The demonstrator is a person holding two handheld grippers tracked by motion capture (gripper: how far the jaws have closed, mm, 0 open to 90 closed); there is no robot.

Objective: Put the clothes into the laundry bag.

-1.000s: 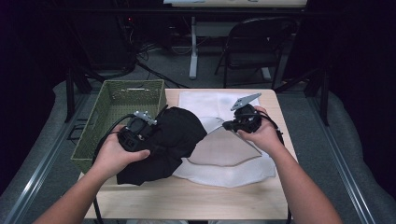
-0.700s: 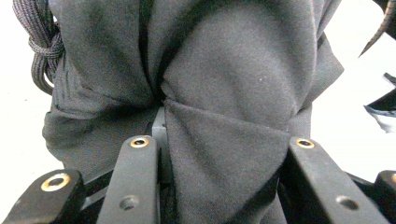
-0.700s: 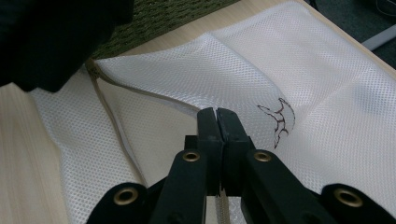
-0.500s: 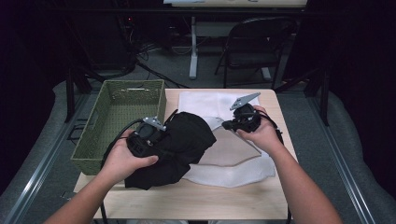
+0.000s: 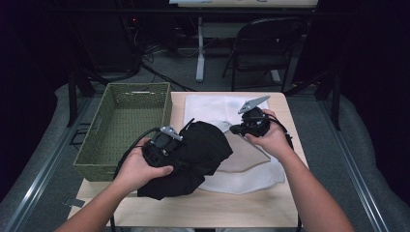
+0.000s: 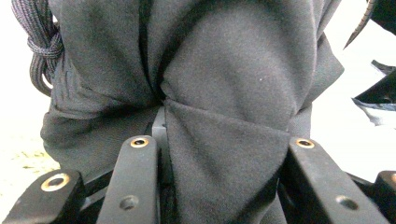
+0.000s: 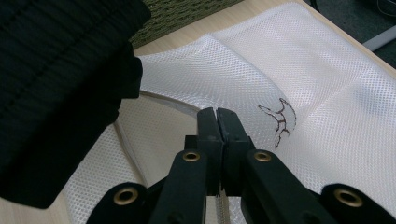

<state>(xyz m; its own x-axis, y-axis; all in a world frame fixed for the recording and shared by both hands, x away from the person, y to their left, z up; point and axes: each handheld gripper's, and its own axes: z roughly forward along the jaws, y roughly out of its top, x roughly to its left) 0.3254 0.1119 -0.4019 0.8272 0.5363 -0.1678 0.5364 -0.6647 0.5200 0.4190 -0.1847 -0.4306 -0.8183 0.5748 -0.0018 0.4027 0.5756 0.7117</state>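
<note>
Just right of the green basket [image 5: 138, 87], on a pale wooden table [image 5: 241, 210]: a black garment [image 5: 203, 150] gathered into a loose bundle, partly overlapping a white mesh bag [image 5: 251, 179] spread flat farther right of the basket.

Left gripper [image 5: 181, 145], close beside the basket's right wall, pinching a thick fold of the black garment between its 2 jaws; jaws held part-way apart by the cloth wedged between them, as seen in the left gripper view [image 6: 219, 144]. Most of the bundle [image 6: 224, 84] hanging free beyond the grip.

Right gripper [image 5: 237, 129], farther right of the basket, jaws pressed tightly together [image 7: 217, 116], apparently nipping a raised edge of the mesh bag [image 7: 327, 93] and lifting it into a shallow mouth. Exact hold hard to confirm; a thin strip just visible between the jaws.

Possible trouble from here:
- Loose folds of the garment spilling past the bag's mouth, because of only 1 pinch point on a bulky bundle.
- Mouth of the bag collapsing or slipping free, because of a thin, slippery mesh edge held by 1 narrow grip.
- Garment catching on the basket's rim or dragging the bag toward the basket, because of the close overlap of cloth, bag and basket.
- Trailing hem pulled off the table's near edge, opposite the basket's far end.
</note>
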